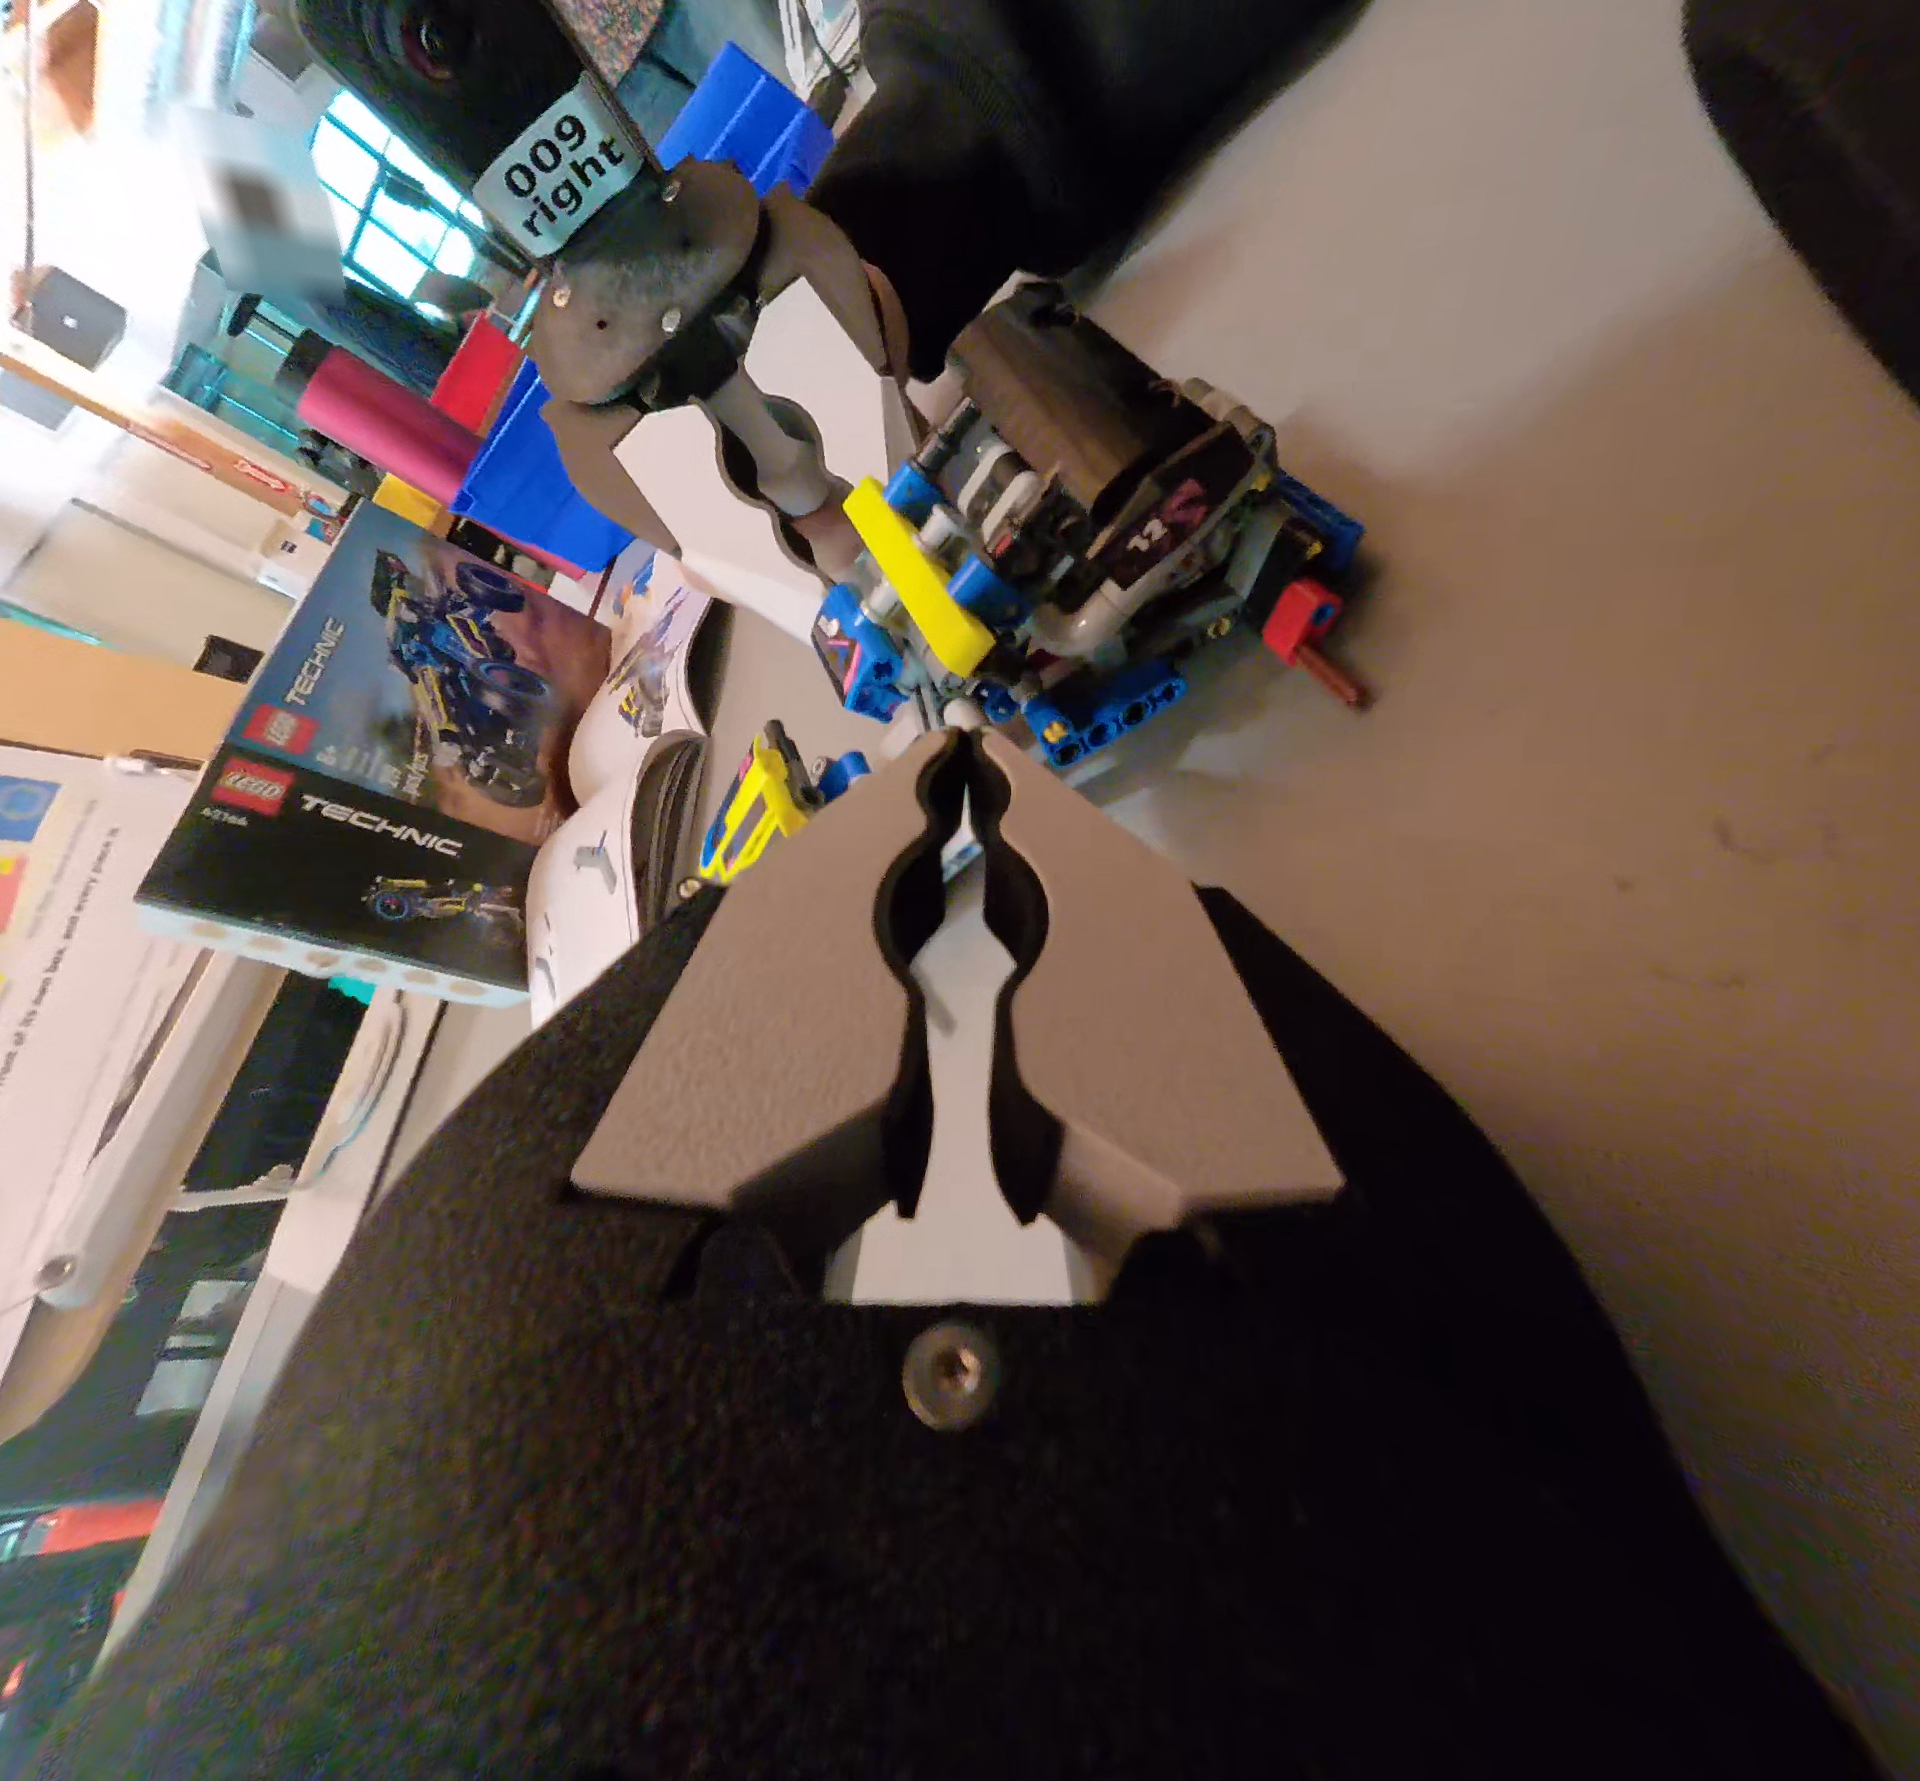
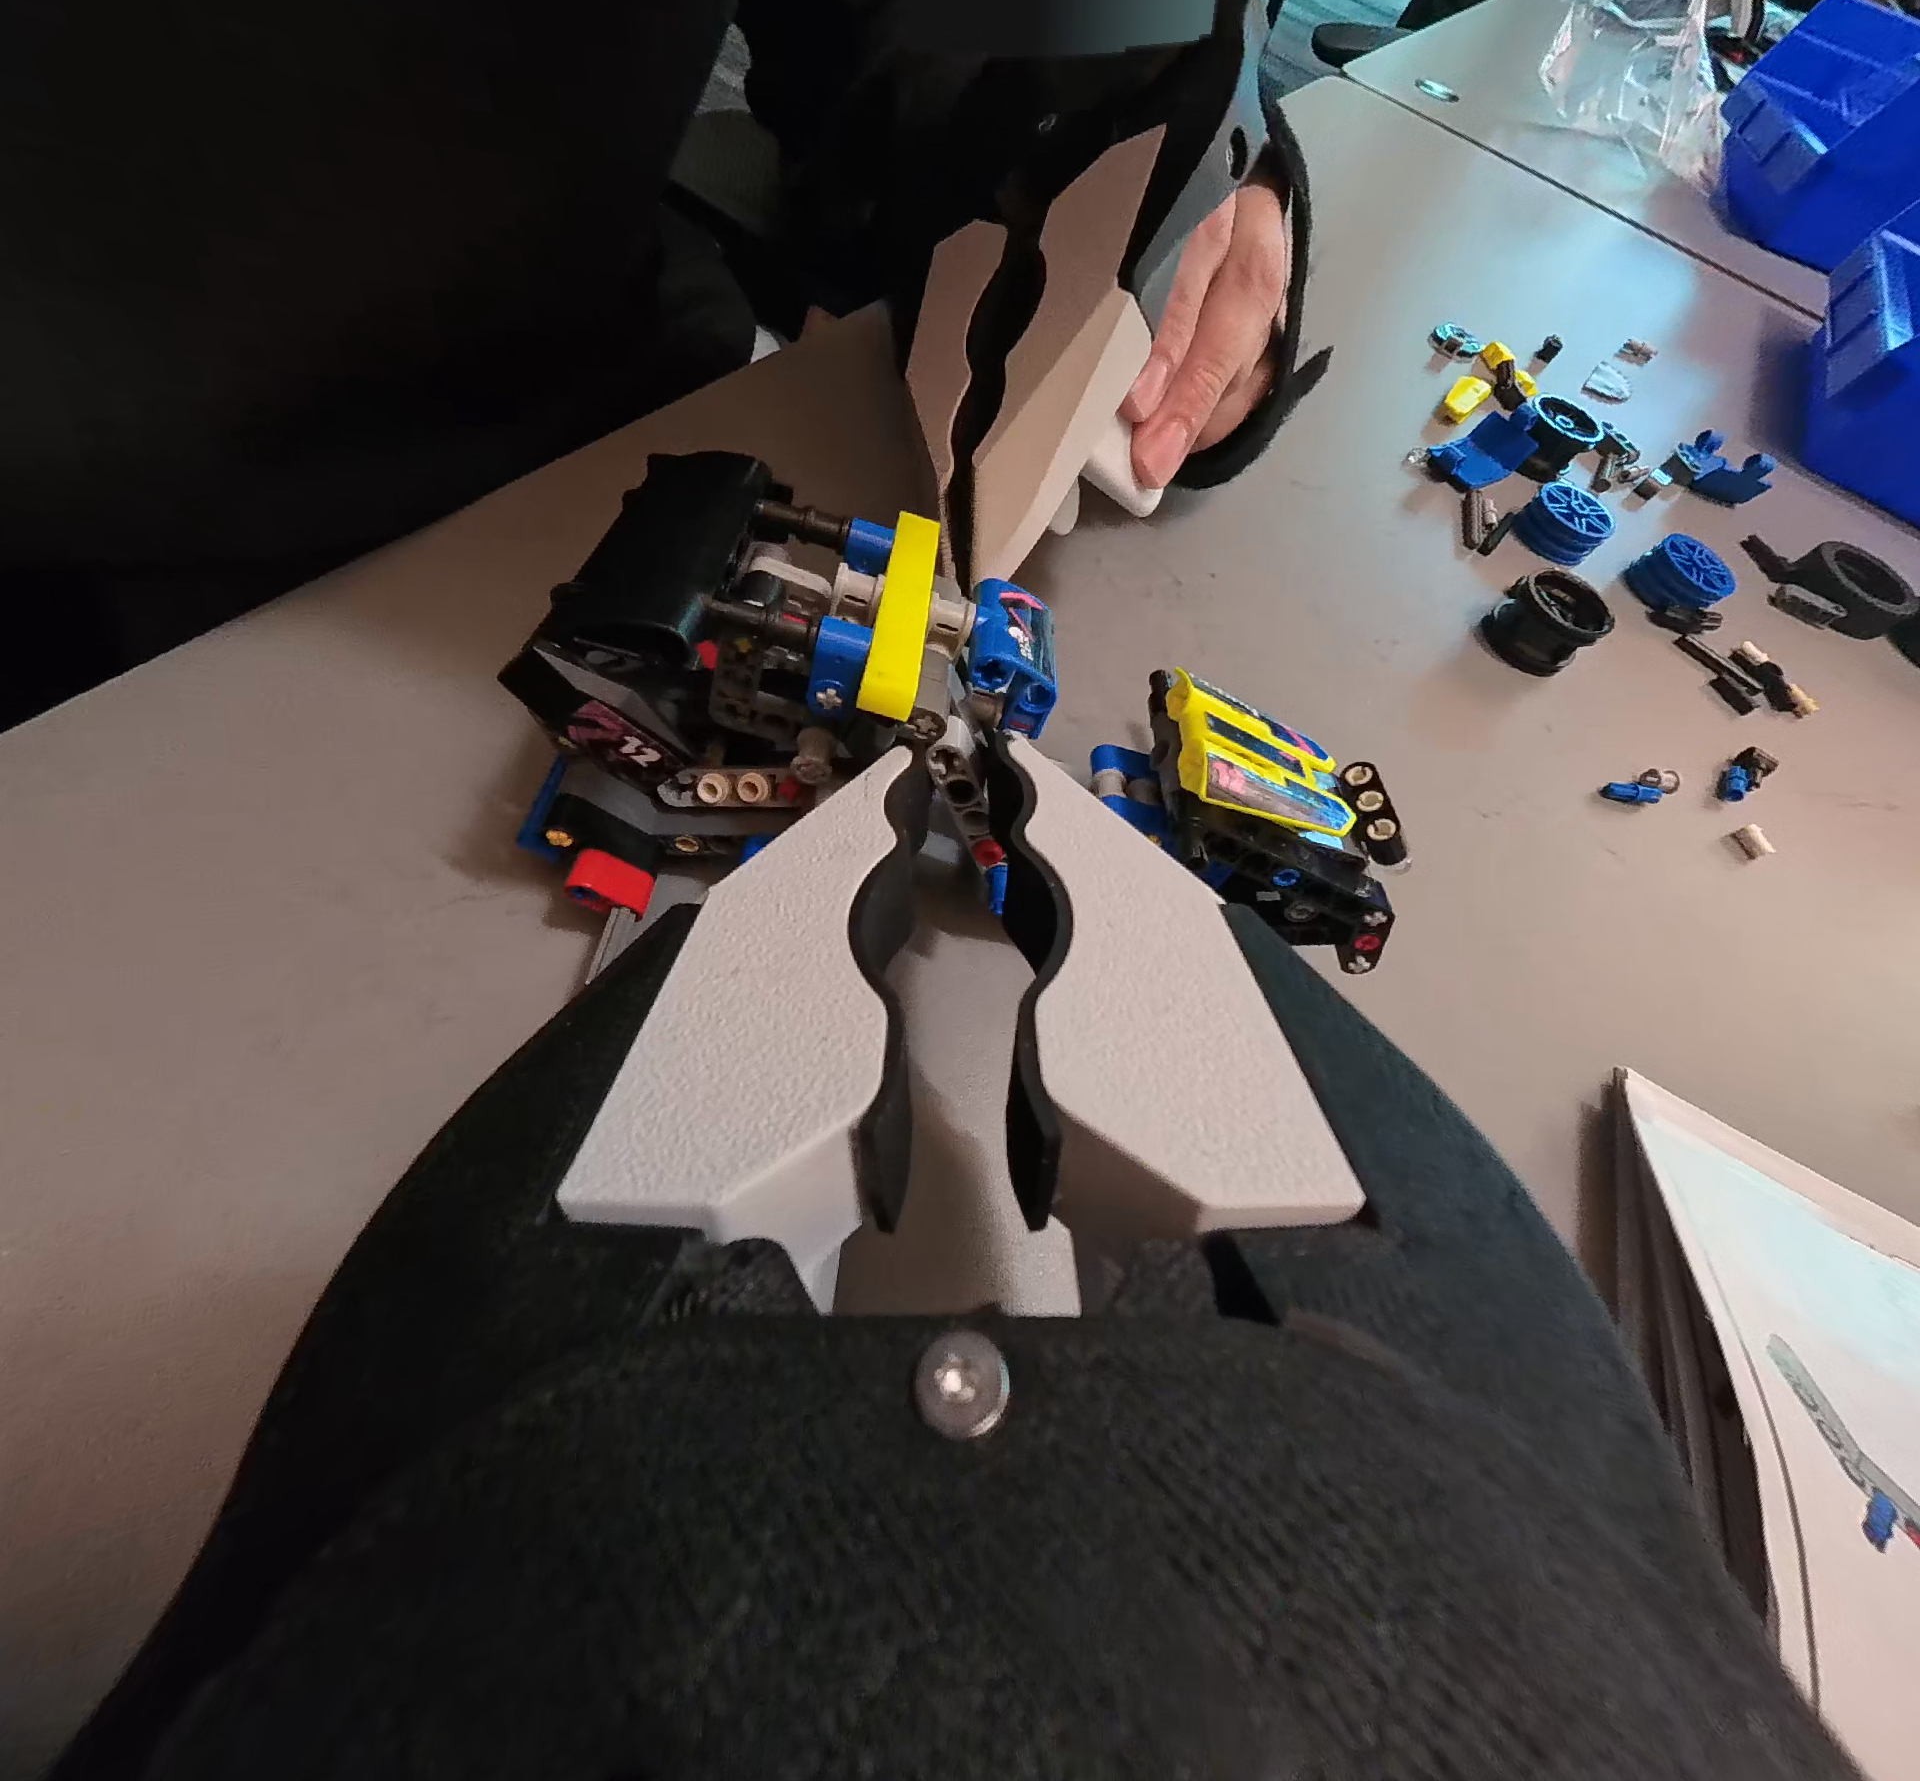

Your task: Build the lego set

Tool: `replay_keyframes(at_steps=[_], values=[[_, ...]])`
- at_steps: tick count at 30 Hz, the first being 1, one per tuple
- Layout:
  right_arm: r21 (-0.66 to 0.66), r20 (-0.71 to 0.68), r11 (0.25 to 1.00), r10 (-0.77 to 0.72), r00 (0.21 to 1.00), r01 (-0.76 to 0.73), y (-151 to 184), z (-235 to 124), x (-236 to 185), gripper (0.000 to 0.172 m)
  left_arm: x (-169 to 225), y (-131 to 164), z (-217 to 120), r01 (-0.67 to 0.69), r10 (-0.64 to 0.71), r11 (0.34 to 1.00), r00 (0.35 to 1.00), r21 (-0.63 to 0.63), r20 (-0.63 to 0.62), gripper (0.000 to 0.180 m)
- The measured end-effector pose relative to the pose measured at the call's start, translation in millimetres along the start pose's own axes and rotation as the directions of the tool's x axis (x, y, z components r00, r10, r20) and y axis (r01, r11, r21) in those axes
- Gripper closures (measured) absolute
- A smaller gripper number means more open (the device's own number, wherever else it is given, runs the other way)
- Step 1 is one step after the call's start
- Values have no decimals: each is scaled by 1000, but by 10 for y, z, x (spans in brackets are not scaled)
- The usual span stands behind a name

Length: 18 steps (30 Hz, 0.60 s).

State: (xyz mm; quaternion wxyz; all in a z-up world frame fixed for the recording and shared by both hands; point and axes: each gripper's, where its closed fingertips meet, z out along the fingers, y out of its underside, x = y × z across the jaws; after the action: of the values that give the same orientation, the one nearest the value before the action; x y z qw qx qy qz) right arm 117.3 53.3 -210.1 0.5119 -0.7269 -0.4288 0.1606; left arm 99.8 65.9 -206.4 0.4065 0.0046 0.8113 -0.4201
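On the grey table [image 2: 260, 900], both my grippers meet at the toy-brick vehicle chassis [image 2: 727, 651].

My right gripper [image 2: 961, 775] clamps a grey holed beam [image 2: 961, 786] at the chassis's front, below the yellow beam [image 2: 899, 619]. My left gripper [image 1: 966, 744] has its fingertips clenched together, nosing against the chassis's blue edge; whether they pinch a small pale peg there, I cannot tell. Just beside lies a yellow-and-blue panel assembly [image 2: 1268, 796]; loose wheels [image 2: 1569, 526] sit well apart.
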Motion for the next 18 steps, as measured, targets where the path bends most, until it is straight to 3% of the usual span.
replay_keyframes(at_steps=[3,5,7,13,18], values=[[-6,-25,1000,-8,1000,8,1,5,5,162,4,6,-9,6,-6,1000,1000,4,-5,180],[2,-95,1000,-11,995,11,-11,-15,77,148,18,20,-11,9,-9,1000,1000,-1,-14,180],[14,-120,999,-31,992,33,-33,-30,75,145,32,41,-11,8,-8,1000,1000,-11,-22,180],[14,-73,996,-85,994,86,-62,10,-74,164,36,-4,-9,18,-17,1000,999,17,-29,180],[2,-102,995,-103,989,104,-52,15,-57,165,67,11,-10,12,-12,1000,999,9,-44,180]])
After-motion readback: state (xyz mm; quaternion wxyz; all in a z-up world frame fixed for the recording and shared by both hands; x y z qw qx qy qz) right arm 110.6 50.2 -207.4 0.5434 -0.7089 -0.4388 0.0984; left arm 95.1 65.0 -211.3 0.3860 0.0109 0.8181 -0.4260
